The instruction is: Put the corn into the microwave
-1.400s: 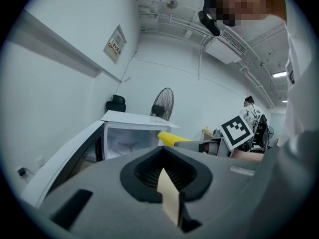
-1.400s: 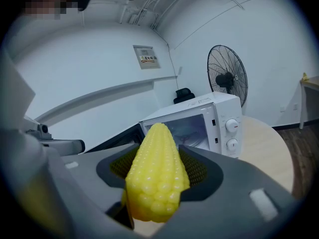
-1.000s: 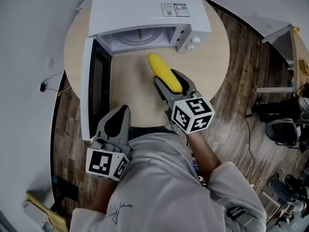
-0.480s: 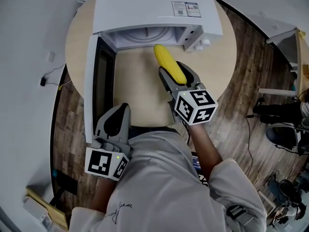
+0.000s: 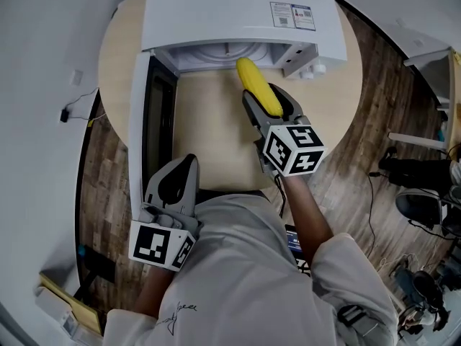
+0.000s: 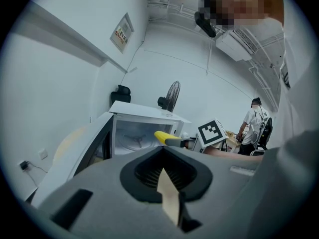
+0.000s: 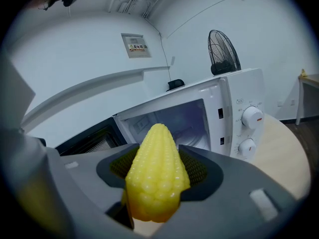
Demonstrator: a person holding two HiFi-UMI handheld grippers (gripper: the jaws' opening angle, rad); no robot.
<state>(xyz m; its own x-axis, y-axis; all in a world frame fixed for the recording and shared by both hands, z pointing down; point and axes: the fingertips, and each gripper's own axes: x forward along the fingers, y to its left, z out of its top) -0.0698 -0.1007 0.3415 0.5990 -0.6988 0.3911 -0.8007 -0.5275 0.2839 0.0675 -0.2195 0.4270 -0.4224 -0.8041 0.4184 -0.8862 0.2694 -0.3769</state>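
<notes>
The corn (image 5: pixel 259 96), a yellow cob, sits lengthwise between the jaws of the right gripper (image 5: pixel 268 105). The ribbed pads press on both of its sides, and its tapered tip points away from the person. It is held above the round wooden table (image 5: pixel 209 143). In the head view its tip is at the mouth of the white microwave (image 5: pixel 238 13), towards the right side of the opening, while the rest of the cob is outside. In the right gripper view the corn (image 7: pixel 157 176) fills the gap between the jaws, with the lit, empty cavity straight behind it and two control knobs (image 7: pixel 251 117) to its right.

The microwave door (image 5: pixel 140 128) stands wide open, swung out along the left edge of the table. The left gripper (image 5: pixel 175 186) is low and close to the person's body, just beside the free end of the door. Its jaws are together with nothing between them, and it touches nothing. A black fan (image 7: pixel 223 54) stands behind the microwave.
</notes>
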